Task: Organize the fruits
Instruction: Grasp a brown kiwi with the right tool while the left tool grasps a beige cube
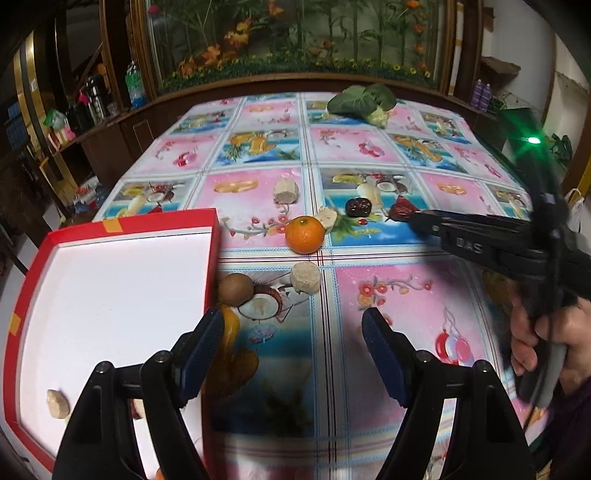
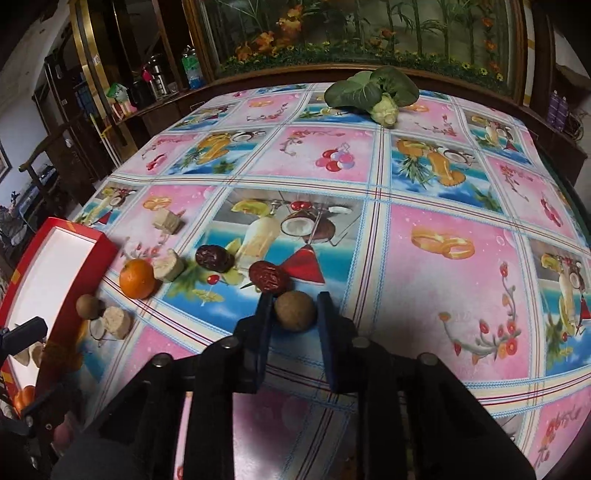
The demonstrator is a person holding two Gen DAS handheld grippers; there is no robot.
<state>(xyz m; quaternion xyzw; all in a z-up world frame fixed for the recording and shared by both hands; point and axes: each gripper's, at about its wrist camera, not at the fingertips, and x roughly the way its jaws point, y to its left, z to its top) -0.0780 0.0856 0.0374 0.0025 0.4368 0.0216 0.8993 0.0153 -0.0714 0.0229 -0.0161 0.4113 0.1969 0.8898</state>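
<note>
Dark wooden cabinets and a glass-fronted display of artificial orange flowers (image 2: 280, 33) behind a table (image 2: 424, 229) under a glossy pink-and-blue fruit-print cloth. At the near left edge, a shallow red cardboard box with a white floor (image 1: 110, 302), holding a pale beige chunk (image 1: 57, 404) in its near corner. Just right of the box, a small round brown fruit (image 1: 235, 289) and a beige root slice (image 1: 305, 277) lying near each other. Farther in, a bright orange mandarin (image 1: 305, 235) touching another pale beige slice (image 1: 328, 218), with a taller beige piece (image 1: 285, 192) beyond. Right of those, a dark wrinkled date (image 2: 214, 258), then a redder wrinkled date (image 2: 269, 277). At the far edge, well apart from the rest, a leafy green vegetable with a pale stalk (image 2: 373, 96). Left gripper (image 1: 293, 345) hovering beside the box's right wall, blue-padded jaws spread wide, nothing between them. Right gripper (image 2: 295, 314), held in a hand (image 1: 546, 343), pinching a second round brown fruit (image 2: 295, 309) just near of the redder date, one jaw on each side of it. Contact with the cloth beneath that fruit: cannot tell.
</note>
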